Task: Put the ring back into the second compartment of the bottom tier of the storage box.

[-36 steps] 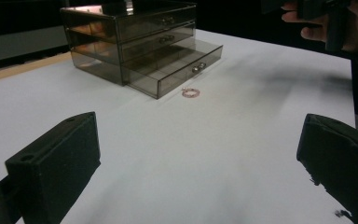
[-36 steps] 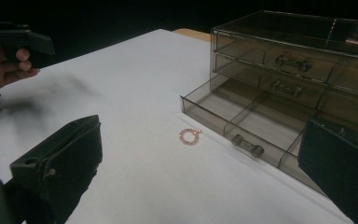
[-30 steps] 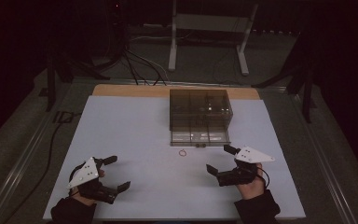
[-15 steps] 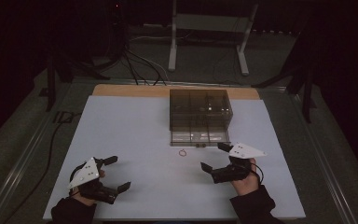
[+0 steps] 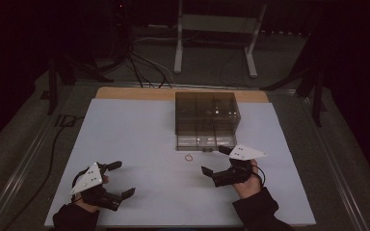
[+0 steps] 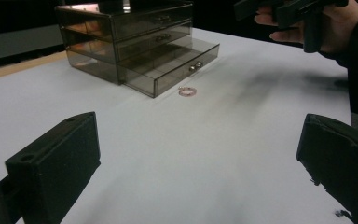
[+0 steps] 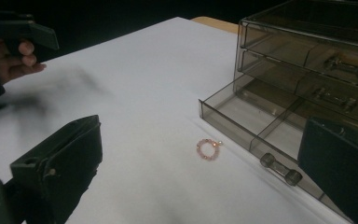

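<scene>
right gripper (image 5: 216,161) fingers wide, empty | left gripper (image 5: 119,179) same | bead ring (image 7: 208,149) (pinkish, probably) on desk (image 5: 135,139) beside open bottom drawer (image 7: 256,123)

On the table (image 5: 139,130) stands one smoky clear drawer chest (image 5: 206,111) with three tiers of drawers, the bottom one (image 7: 261,128) pulled out. One small pink bead ring (image 5: 189,157) lies before it. Two claws show: the left claw (image 5: 119,180) and the right claw (image 5: 214,160).
</scene>
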